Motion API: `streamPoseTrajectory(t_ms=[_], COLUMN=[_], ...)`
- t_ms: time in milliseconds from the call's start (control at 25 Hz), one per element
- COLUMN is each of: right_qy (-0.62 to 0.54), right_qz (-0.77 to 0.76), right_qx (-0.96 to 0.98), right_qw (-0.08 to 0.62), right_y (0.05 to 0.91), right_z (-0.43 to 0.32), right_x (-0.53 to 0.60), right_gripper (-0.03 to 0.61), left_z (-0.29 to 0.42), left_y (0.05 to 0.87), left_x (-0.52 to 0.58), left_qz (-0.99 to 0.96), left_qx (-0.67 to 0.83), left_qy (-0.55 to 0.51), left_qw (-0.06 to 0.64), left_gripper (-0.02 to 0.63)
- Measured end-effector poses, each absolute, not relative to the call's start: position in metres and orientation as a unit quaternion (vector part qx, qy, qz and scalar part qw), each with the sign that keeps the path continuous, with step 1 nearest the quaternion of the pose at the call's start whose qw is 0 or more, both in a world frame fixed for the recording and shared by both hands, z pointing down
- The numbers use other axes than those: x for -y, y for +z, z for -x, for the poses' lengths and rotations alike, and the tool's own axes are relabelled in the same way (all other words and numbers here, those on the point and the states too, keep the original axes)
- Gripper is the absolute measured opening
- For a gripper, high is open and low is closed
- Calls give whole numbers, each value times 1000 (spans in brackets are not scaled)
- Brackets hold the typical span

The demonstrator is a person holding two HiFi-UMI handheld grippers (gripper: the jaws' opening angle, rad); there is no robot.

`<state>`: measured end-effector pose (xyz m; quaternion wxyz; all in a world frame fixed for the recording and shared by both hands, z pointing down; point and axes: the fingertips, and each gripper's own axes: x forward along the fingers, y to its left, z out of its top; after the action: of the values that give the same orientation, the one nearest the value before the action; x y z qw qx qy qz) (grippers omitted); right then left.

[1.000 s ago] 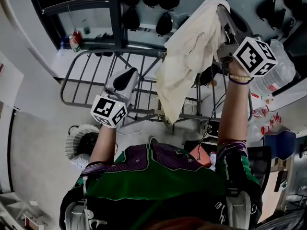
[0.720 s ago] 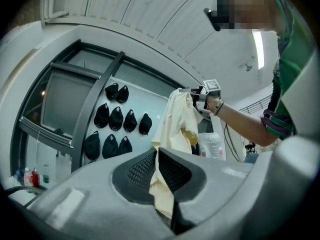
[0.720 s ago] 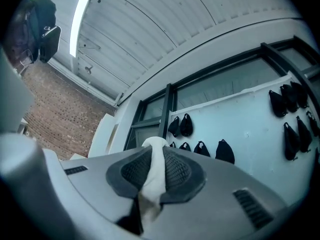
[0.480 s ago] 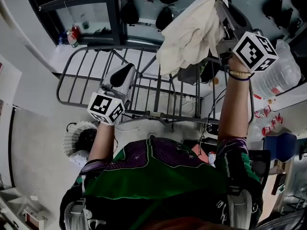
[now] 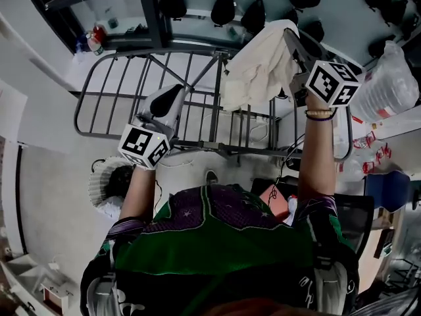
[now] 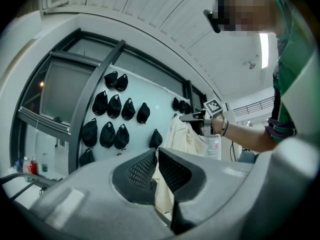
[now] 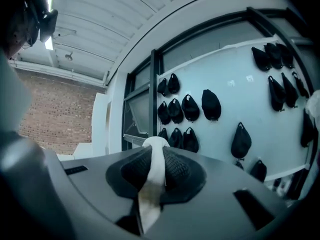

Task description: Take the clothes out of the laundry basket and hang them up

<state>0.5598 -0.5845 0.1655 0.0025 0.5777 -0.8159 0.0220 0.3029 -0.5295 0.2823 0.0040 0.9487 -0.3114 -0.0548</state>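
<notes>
Compared w/ a sec. before, the right gripper (image 5: 294, 43), 1 of 2, was seen lowered, its jaws clamped on a fold of the 1 cream garment (image 5: 258, 71) over the 1 drying rack (image 5: 125, 99), while the left gripper (image 5: 170, 101) was held closed & empty above the 1 laundry basket (image 5: 107, 184).

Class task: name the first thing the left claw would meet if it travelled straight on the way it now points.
Probably the cream garment hanging from the right claw. Depth is unclear, and black caps hang beyond it.
</notes>
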Motion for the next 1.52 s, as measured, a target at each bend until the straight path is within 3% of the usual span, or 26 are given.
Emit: streamPoseTrajectory(t_ms=[320,560,1040,1280,1520], right_qy=[68,118,202,211,212], right_qz=[-602,-628,-650,-689,-731], right_qx=[794,768,715,666,626], right_qw=[49,40,162,192,172], right_y=[243,298,429,450,441], right_z=[-608,-656,-711,-734,-758], right_x=[565,544,507,491,461], right_gripper=[55,57,66,103,123], left_z=[-331,-354,-382,-383,-373], left_y=[296,310,325,328,329], left_x=[525,521,521,525,519], left_qz=[-959,-966,-973,-974,-974], left_qx=[281,258,231,226,224], left_qy=[-37,-20,1,3,-2], left_qw=[15,23,27,33,33], left_gripper=[20,20,20,20,20])
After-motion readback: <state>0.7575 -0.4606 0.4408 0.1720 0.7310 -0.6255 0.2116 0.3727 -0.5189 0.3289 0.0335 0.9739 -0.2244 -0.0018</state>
